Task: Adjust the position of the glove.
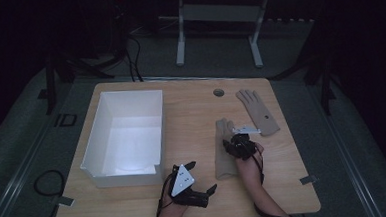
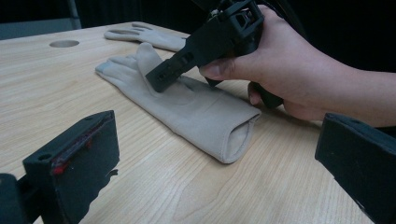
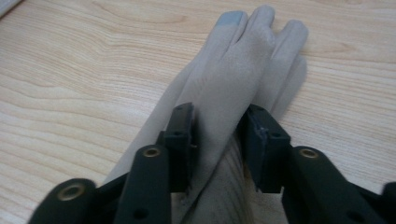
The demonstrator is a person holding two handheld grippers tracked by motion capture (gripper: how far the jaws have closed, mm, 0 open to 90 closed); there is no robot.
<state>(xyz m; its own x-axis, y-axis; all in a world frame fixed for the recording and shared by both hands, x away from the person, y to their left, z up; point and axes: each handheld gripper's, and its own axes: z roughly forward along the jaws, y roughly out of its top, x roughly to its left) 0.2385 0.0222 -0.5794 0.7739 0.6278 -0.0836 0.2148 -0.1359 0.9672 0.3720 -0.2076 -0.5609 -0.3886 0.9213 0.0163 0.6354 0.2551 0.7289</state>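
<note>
A beige glove [image 1: 224, 162] lies flat on the wooden table, fingers pointing away from me, cuff [image 2: 238, 135] toward the near edge. My right gripper [image 3: 219, 116] is down on its palm, and the jaws stand a little apart on either side of a raised fold of the fabric without pinching it. In the left gripper view, one of its fingers [image 2: 168, 72] rests on the glove [image 2: 196, 112]. A second beige glove [image 1: 257, 112] lies farther back on the right. My left gripper [image 1: 202, 177] hovers near the front edge, jaws wide open with nothing between them.
A white open box [image 1: 96, 136] stands on the left half of the table. A round cable hole [image 1: 218, 92] sits near the far edge. Bare wood lies between the box and the gloves. A table frame stands on the dark floor behind.
</note>
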